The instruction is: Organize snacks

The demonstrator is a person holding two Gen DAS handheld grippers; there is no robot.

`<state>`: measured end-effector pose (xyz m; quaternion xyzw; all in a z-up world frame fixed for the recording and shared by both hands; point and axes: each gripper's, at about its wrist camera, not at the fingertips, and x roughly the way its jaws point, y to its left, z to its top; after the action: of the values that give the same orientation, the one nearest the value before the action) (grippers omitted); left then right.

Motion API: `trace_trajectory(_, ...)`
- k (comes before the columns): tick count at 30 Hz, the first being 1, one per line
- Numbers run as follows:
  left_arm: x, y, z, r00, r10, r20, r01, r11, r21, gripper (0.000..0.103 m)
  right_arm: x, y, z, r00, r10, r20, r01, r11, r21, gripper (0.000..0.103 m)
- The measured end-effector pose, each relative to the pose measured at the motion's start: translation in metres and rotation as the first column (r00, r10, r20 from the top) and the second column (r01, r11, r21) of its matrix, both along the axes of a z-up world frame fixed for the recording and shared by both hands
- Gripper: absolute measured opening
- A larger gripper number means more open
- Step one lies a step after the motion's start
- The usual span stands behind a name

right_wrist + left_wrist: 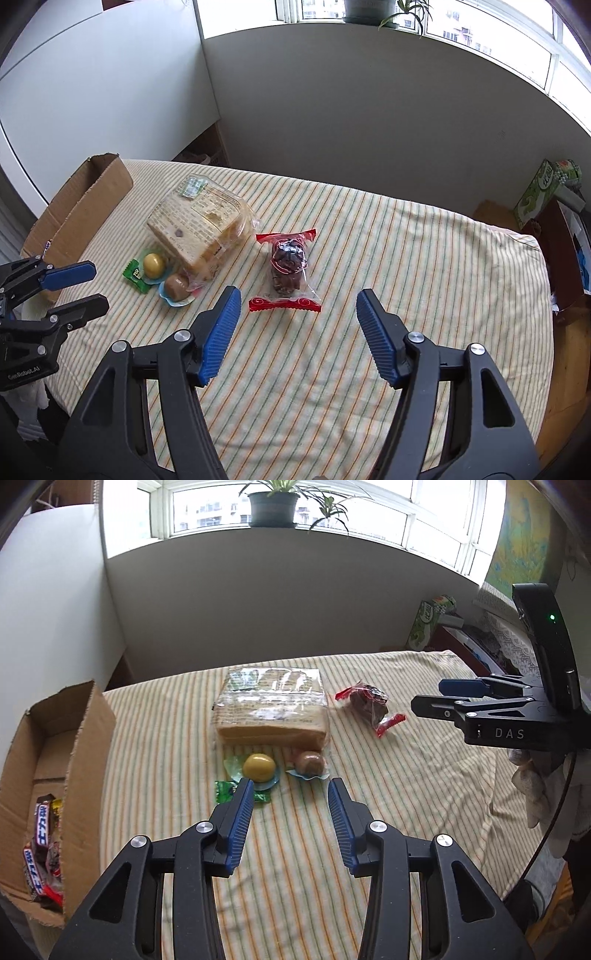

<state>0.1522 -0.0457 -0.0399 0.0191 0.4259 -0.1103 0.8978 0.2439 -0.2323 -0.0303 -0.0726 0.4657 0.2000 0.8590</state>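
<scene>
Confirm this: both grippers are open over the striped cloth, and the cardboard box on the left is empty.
Not quite. The cardboard box is not empty: the left wrist view shows wrapped snack bars lying inside it. The rest holds: the left gripper and right gripper are both open over the striped cloth.

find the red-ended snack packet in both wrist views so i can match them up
Left wrist: the red-ended packet lies right of centre on the striped cloth, right of the bread bag, angled, near the right gripper.
Right wrist: the red-ended packet sits near centre, just beyond the right gripper.
Shared landmark: the bread bag, left of the packet in both.
</scene>
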Motion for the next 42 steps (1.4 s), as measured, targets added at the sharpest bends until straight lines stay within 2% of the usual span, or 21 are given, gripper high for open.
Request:
trace_trajectory(10, 0.029, -0.023, -0.023, 0.999, -0.028, -0.032, 0.029, 0.999, 0.029, 0.040, 0.028, 0.014, -0.026, 0.998, 0.044, -0.046, -0.044, 0.999, -0.015, 0.068)
trace_trajectory(23, 0.044, -0.037, -0.045, 0.997, -0.062, -0.046, 0.066, 0.994, 0.092, 0.040, 0.044, 0.023, -0.043, 0.995, 0.048, -0.084, -0.050, 0.999, -0.012, 0.068)
trace_trajectory(25, 0.046, -0.037, -0.048, 0.997, -0.058, -0.051, 0.062, 0.994, 0.093, 0.037, 0.045, 0.022, -0.044, 0.995, 0.049, -0.087, -0.050, 0.999, -0.008, 0.068)
trace_trajectory(27, 0.048, -0.035, -0.050, 0.997, -0.047, -0.055, 0.052, 0.995, 0.088, 0.028, 0.046, 0.023, -0.045, 0.995, 0.048, -0.091, -0.048, 0.999, -0.006, 0.068)
trace_trajectory(32, 0.049, -0.035, -0.052, 0.997, -0.048, -0.055, 0.052, 0.995, 0.088, 0.024, 0.047, 0.027, -0.053, 0.992, 0.052, -0.112, -0.054, 0.998, -0.012, 0.068)
trace_trajectory(35, 0.046, -0.033, -0.052, 0.997, -0.050, -0.052, 0.054, 0.994, 0.091, 0.024, 0.050, 0.032, -0.057, 0.992, 0.042, -0.115, -0.045, 0.999, -0.023, 0.057)
trace_trajectory(36, 0.046, -0.033, -0.052, 0.997, -0.048, -0.053, 0.053, 0.995, 0.088, 0.024, 0.050, 0.033, -0.057, 0.993, 0.037, -0.112, -0.040, 0.999, -0.024, 0.049)
trace_trajectory(42, 0.042, -0.031, -0.050, 0.998, -0.045, -0.052, 0.050, 0.995, 0.090, 0.023, 0.046, 0.033, -0.055, 0.993, 0.032, -0.116, -0.034, 0.999, -0.016, 0.041)
